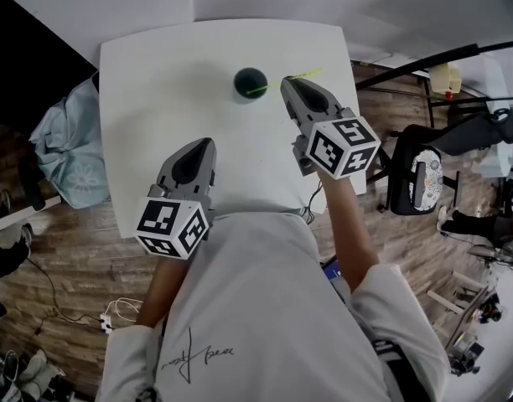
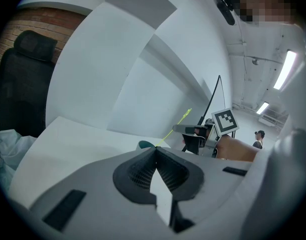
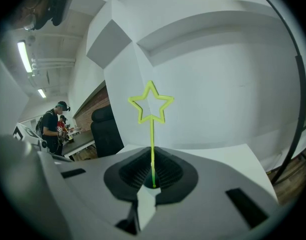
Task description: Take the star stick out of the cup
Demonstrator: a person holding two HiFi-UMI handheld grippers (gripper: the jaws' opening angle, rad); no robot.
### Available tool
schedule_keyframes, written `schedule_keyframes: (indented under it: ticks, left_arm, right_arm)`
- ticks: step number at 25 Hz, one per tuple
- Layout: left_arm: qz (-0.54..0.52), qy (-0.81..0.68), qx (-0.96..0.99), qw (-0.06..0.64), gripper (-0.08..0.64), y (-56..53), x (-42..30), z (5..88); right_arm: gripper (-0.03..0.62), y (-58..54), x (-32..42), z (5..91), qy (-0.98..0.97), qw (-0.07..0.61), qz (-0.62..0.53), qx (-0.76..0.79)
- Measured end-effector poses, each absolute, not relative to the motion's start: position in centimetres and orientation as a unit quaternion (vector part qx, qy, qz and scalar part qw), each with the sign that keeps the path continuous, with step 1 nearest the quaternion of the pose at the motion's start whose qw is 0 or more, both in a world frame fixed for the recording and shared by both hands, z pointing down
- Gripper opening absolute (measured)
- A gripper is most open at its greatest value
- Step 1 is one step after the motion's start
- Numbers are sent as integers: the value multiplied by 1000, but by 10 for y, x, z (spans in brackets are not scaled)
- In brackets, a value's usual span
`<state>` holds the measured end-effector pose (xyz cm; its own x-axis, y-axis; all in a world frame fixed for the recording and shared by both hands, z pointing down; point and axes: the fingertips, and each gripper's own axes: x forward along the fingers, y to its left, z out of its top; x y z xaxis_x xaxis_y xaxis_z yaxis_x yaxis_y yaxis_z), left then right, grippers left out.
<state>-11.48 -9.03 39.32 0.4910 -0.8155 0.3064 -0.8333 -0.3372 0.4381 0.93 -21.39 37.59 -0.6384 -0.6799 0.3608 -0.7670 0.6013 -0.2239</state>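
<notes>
Likely, a sideways pull would tip the cup (image 1: 250, 80), upper centre of the head view, because the star stick (image 1: 277, 83) leans with its foot inside it. The right gripper (image 1: 292, 85) pinches the shaft just right of the cup, with the star above its tips. The left gripper (image 1: 202, 147) is closed and empty.

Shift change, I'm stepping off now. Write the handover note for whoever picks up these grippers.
Left gripper: jaws shut, empty, over the near side of the table.
Right gripper: jaws closed on the star stick, beside the cup.
Done: stick gripped; its lower end sits in the cup, leaning right.
Left to do: lift the stick clear of the cup.
</notes>
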Motion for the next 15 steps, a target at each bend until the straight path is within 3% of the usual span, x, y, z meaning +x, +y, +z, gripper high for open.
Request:
schedule_keyframes:
  ticks: [15]
  left_arm:
    - [17, -494, 825, 274, 8, -89, -107, 391]
  right_arm:
    - [26, -206, 24, 357, -882, 103, 178, 423]
